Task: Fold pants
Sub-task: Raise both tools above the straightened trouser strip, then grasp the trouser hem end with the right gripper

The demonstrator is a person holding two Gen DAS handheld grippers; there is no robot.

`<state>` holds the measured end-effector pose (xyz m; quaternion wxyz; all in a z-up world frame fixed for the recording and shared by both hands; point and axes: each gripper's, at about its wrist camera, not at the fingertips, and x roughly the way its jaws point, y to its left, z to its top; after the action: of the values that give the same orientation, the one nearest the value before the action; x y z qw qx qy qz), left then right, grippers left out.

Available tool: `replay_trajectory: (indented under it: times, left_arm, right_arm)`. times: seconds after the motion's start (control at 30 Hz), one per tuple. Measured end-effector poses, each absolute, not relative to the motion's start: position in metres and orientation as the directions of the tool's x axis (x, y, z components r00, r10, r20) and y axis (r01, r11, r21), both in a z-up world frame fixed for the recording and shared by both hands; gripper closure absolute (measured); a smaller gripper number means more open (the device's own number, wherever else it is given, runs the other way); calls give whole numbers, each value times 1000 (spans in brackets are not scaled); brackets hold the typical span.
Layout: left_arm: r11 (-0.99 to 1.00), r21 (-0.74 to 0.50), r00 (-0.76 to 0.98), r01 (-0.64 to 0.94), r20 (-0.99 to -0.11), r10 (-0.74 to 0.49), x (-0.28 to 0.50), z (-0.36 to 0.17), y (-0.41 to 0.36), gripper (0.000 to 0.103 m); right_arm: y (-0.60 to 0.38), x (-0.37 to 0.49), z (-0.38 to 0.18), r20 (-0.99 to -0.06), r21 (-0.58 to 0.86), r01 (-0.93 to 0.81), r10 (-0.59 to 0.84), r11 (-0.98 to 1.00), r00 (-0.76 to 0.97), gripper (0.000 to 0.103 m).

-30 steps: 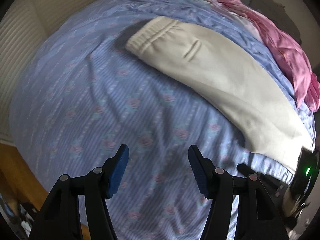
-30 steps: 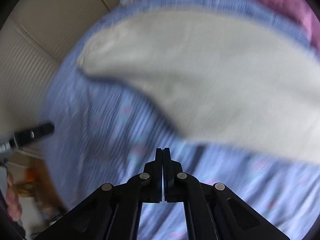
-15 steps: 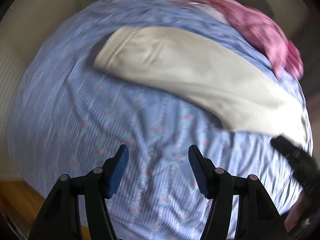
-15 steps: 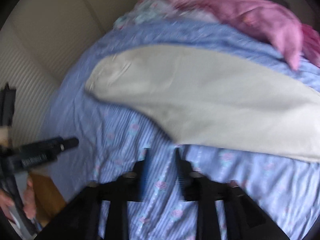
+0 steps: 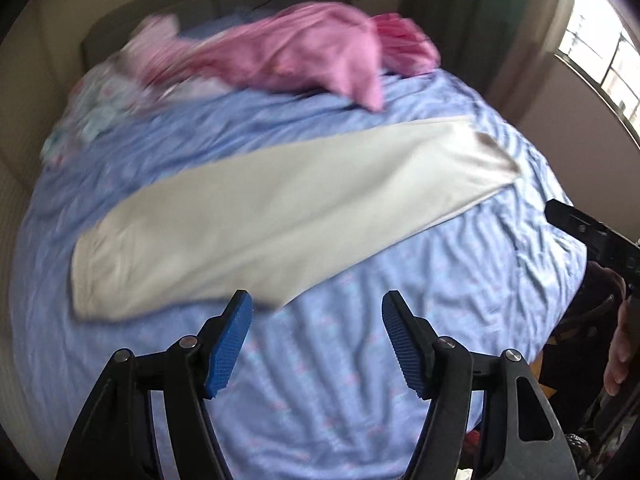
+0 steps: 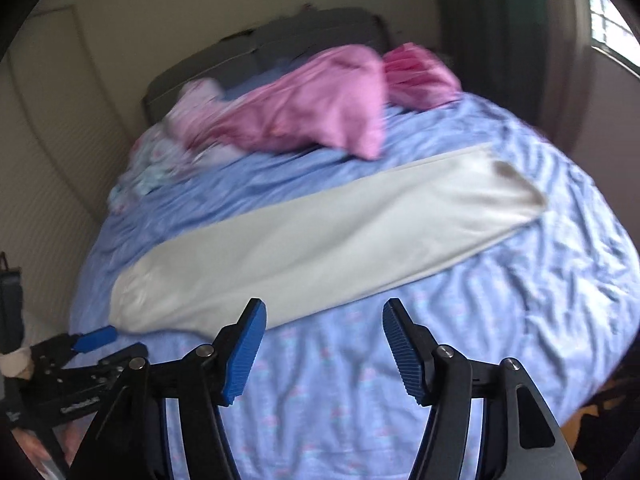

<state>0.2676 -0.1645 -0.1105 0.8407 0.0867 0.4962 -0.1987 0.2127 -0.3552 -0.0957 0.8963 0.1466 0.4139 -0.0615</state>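
Note:
Cream pants (image 5: 280, 216) lie flat on the blue bed, folded lengthwise into one long strip, waistband at the left, leg hems at the right. They also show in the right wrist view (image 6: 320, 244). My left gripper (image 5: 316, 316) is open and empty, hovering above the sheet just in front of the pants' near edge. My right gripper (image 6: 324, 320) is open and empty, also above the sheet in front of the pants. The left gripper shows in the right wrist view at lower left (image 6: 96, 338).
A blue striped floral bedsheet (image 5: 360, 380) covers the bed. Pink garments (image 5: 304, 56) and pale clothes (image 5: 104, 108) are piled at the far side by the grey headboard (image 6: 260, 48). A wall is at the left, a window (image 5: 600, 52) at the right.
The right gripper opened from shut. Both grippers pulled back and swung round, so the whole length of the pants now lies across both views.

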Motion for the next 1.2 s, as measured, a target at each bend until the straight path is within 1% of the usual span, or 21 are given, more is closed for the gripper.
replay_trajectory:
  times: [0.13, 0.2, 0.27, 0.4, 0.5, 0.63, 0.73, 0.9, 1.1, 1.2]
  left_arm:
    - [909, -57, 447, 413, -857, -257, 268, -108, -232, 37]
    - [927, -59, 449, 370, -862, -234, 269, -109, -268, 37]
    - [937, -85, 439, 338, -866, -237, 272, -112, -300, 37]
    - [958, -95, 451, 272, -866, -214, 278, -115, -367, 37]
    - [955, -98, 449, 280, -866, -221, 288, -116, -411, 37]
    - [951, -58, 472, 303, -858, -203, 312, -119, -466, 37]
    - [951, -50, 477, 305, -856, -198, 340, -134, -506, 37]
    - [960, -45, 443, 277, -880, -169, 380, -163, -550, 37]
    - [963, -15, 409, 268, -903, -128, 406, -196, -585, 37]
    - [963, 19, 388, 268, -917, -90, 418, -215, -598, 37]
  right_arm:
    - [-426, 210, -98, -748, 213, 262, -16, 941, 663, 41]
    - [-462, 216, -101, -749, 227, 243, 9, 943, 663, 41]
    - [-499, 226, -104, -762, 222, 217, 30, 951, 647, 41]
    - [-573, 250, -105, -752, 219, 152, 68, 964, 656, 41]
    - [-619, 269, -104, -756, 196, 135, 62, 971, 651, 41]
    - [-673, 299, -111, -756, 202, 135, 67, 970, 651, 41]
    - [-705, 328, -128, -762, 201, 115, 81, 973, 643, 41]
    - [-742, 367, -161, -780, 203, 89, 106, 975, 616, 41]
    - [-780, 415, -213, -817, 267, 82, 181, 960, 547, 41]
    - [-795, 433, -238, -825, 317, 95, 225, 944, 518, 41]
